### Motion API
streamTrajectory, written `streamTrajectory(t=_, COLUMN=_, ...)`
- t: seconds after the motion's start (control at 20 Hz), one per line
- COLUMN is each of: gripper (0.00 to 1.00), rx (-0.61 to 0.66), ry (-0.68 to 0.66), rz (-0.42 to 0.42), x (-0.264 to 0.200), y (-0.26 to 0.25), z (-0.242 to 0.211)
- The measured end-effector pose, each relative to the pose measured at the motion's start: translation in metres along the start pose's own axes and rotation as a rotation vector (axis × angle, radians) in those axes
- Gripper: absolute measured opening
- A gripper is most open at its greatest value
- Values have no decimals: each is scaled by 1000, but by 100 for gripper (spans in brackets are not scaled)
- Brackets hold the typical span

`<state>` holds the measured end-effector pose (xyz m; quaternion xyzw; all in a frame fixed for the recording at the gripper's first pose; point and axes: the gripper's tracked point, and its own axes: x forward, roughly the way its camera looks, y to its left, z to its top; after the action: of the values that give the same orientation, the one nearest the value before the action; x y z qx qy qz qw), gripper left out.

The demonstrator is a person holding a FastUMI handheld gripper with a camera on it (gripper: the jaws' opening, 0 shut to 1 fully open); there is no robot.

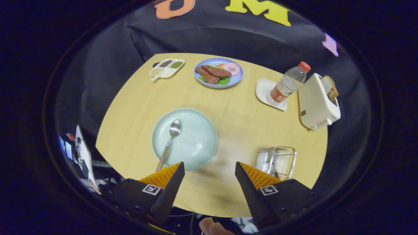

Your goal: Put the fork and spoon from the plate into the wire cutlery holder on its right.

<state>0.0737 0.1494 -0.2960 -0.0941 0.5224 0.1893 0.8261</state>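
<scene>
Gripper view: the hand-held gripper (209,168) hovers with fingers apart, holding nothing, above the table's (235,114) near edge. A spoon (169,140) lies on the plate (196,137); the wire cutlery holder (277,161) stands near the table's near right corner.

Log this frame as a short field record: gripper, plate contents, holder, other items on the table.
gripper: open, fingers apart above the table's near edge, holding nothing
plate: pale green, just ahead of the fingers
spoon: on the plate, bowl away from the gripper, handle over the near rim
fork: cannot tell where it is
wire cutlery holder: right of the plate
other items: food plate, sectioned tray, bottle, toaster
</scene>
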Motion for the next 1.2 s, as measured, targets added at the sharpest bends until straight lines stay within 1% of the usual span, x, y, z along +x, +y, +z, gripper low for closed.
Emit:
streamTrajectory(t=0.15, gripper=93, rx=40, ry=-45, rz=94, x=18, y=47, z=1)
streamTrajectory(t=0.25, gripper=96, rx=91, ry=-77, rz=115, x=31, y=64, z=4)
streamTrajectory(t=0.35, gripper=96, rx=158, ry=-106, rz=129, x=46, y=79, z=7)
streamTrajectory(t=0.6, gripper=94, rx=291, ry=-81, rz=135, x=86, y=102, z=3)
streamTrajectory(t=0.75, gripper=93, rx=302, ry=-80, rz=114, x=106, y=105, z=0)
streamTrajectory(t=0.8, gripper=86, rx=311, ry=-67, rz=100, x=112, y=104, z=-4)
streamTrajectory(t=0.85, gripper=83, rx=323, ry=-46, rz=106, x=114, y=109, z=-8)
streamTrajectory(t=0.9, gripper=82, rx=333, ry=-31, rz=106, x=120, y=110, z=-11)
streamTrajectory(t=1.0, gripper=72, rx=354, ry=-5, rz=102, x=124, y=112, z=-17)
streamTrajectory(t=1.15, gripper=59, rx=363, ry=24, rz=145, x=128, y=126, z=-22)
streamTrajectory(t=1.2, gripper=55, rx=364, ry=27, rz=139, x=131, y=127, z=-22)
